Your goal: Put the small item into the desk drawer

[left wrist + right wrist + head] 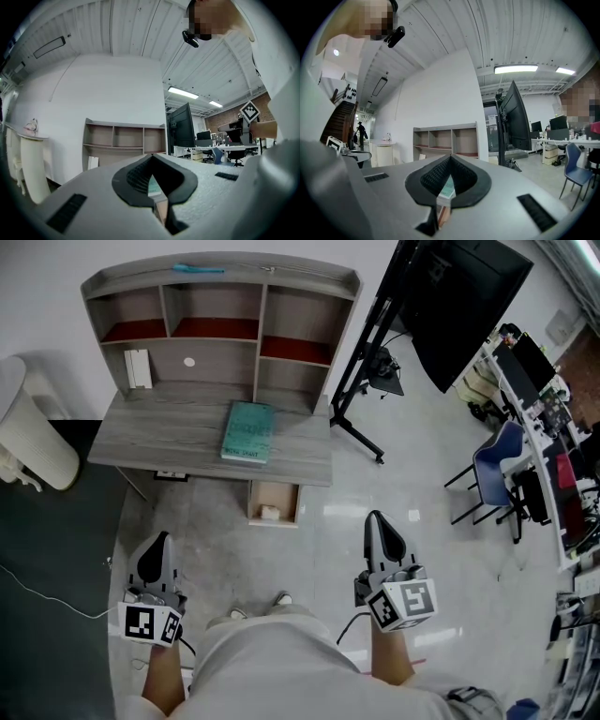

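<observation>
Our left tongs point(160, 542) and right tongs point(376, 520) sit pressed together and empty, low in frame, while the small whitish item point(270, 513) lies in the open light-wood drawer point(254, 503) under the grey wood-grain counter point(169, 434), so pushing it shut seems next.

Desk point(159, 437) grey wood grain, matt; drawer point(277, 494) pale bare wood inside; floor point(412, 493) pale, smooth, glossy; book point(248, 431) teal, matt cover.

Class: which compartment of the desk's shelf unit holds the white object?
The wide lower-left compartment, under the two small upper ones; the white object stands at its left end.
</observation>
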